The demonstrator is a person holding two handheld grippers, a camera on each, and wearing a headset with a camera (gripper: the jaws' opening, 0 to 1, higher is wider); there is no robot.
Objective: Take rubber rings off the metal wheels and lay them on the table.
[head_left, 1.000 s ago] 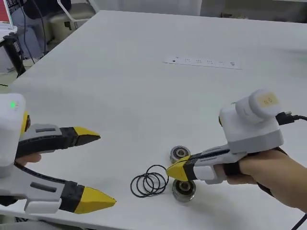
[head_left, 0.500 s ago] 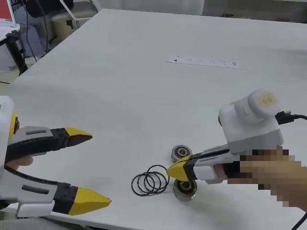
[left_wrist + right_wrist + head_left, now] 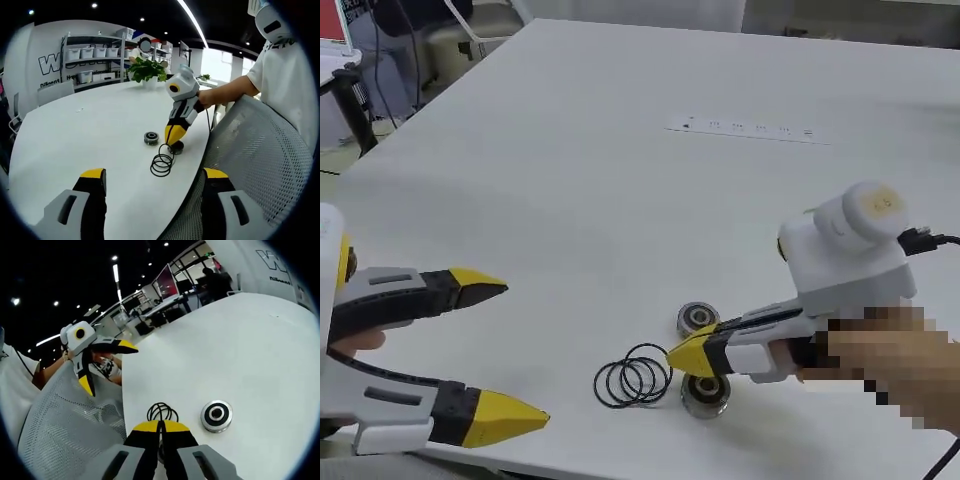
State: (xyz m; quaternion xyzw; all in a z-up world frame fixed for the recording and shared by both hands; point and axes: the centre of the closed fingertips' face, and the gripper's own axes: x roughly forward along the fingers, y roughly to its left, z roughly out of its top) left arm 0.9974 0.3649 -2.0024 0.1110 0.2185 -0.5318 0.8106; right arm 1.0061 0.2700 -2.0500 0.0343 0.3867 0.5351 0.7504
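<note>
The white tabletop [image 3: 620, 200] carries the work near its front edge. The left tool [image 3: 525, 353] hovers off to one side, jaws wide apart and empty. The right tool [image 3: 672, 358] has its jaws pressed together just above the near wheel [image 3: 705, 395]; I cannot tell whether it pinches a ring. A power strip [image 3: 745, 129] lies well apart, no obstacle. The second wheel [image 3: 697, 319] sits just behind. Loose rings [image 3: 632, 380] lie heaped beside both wheels, so stripping seems well advanced. The next move probably calls for peeling a ring off the near wheel.
</note>
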